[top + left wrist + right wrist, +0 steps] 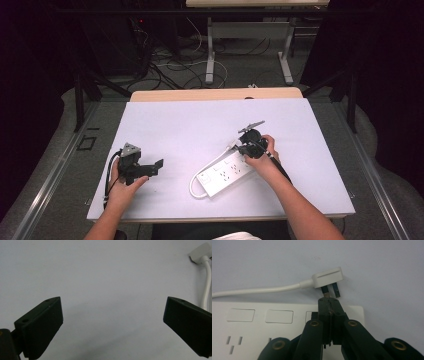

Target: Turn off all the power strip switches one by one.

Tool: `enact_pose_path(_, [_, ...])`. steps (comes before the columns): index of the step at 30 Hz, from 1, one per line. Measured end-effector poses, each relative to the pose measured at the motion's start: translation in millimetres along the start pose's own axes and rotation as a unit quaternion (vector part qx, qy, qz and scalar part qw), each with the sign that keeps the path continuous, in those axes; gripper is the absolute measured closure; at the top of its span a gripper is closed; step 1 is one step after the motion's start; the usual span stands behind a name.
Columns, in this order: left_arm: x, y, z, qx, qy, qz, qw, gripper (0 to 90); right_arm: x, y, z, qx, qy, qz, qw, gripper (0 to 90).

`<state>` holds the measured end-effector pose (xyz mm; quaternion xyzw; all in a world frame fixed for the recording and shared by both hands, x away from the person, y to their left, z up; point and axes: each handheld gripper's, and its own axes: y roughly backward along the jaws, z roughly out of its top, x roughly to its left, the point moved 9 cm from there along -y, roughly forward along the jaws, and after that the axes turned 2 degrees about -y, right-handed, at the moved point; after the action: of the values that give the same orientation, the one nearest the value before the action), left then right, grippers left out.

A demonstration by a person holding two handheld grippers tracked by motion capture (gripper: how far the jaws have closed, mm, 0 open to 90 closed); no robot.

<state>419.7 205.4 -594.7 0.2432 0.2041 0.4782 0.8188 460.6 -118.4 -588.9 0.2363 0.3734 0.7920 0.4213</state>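
The right tool is closed, its tips at a prong of the white plug, which lies on the counter just past the end of the power strip. The left tool rests open and empty (well apart from the strip). A push could skid the loose plug; no containers.

dark room, cables on grey floor, white table.
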Motion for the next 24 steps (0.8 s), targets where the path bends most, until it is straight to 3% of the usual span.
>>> enact_pose_path(15, [0.1,-0.2,0.0,0.001,0.0,0.0,1.0,2.3,0.3,-2.2,-1.6,0.006,-0.007,-0.002,1.0,89.7])
enact_pose_path(24, [0.1,-0.3,-0.1,0.002,0.0,0.001,1.0,2.4,1.2,-3.1,-1.5,-0.004,-0.017,0.023,0.9996,89.1])
